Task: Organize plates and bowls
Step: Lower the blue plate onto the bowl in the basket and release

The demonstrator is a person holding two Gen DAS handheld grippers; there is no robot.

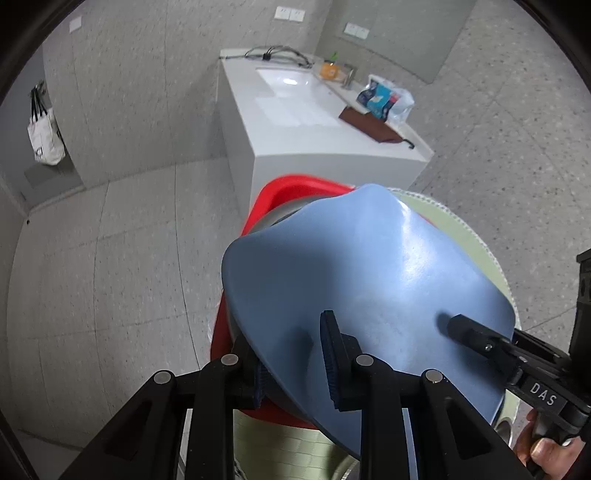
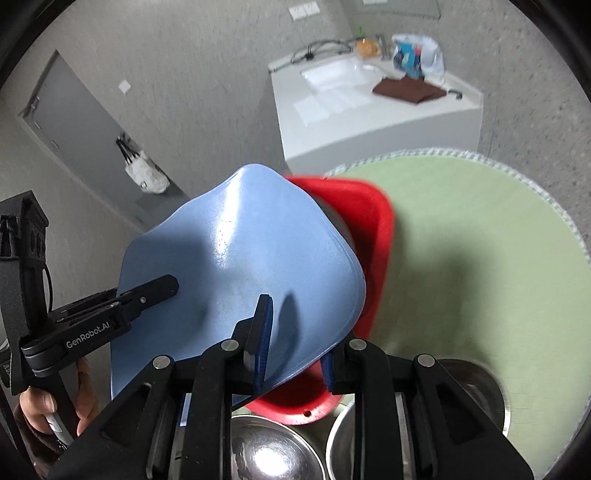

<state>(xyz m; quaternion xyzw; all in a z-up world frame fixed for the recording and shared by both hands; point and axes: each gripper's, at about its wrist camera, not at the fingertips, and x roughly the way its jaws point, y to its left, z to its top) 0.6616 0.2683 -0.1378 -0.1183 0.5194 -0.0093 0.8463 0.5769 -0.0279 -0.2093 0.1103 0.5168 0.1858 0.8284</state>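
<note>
Both the left hand-held gripper (image 1: 295, 354) and right hand-held gripper (image 2: 295, 339) are clenching the blue plate (image 1: 369, 273), carrying it above the red tray (image 1: 280, 192). Judging by this, the next move is calling for a level lowering onto the green-covered bench (image 2: 480, 240), then letting go.

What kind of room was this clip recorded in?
Probably a washroom or small kitchenette corner. A white counter holds a built-in sink with a faucet, wall outlets sit above it, and a tote bag hangs near a door. A green mat covers the round table.
</note>
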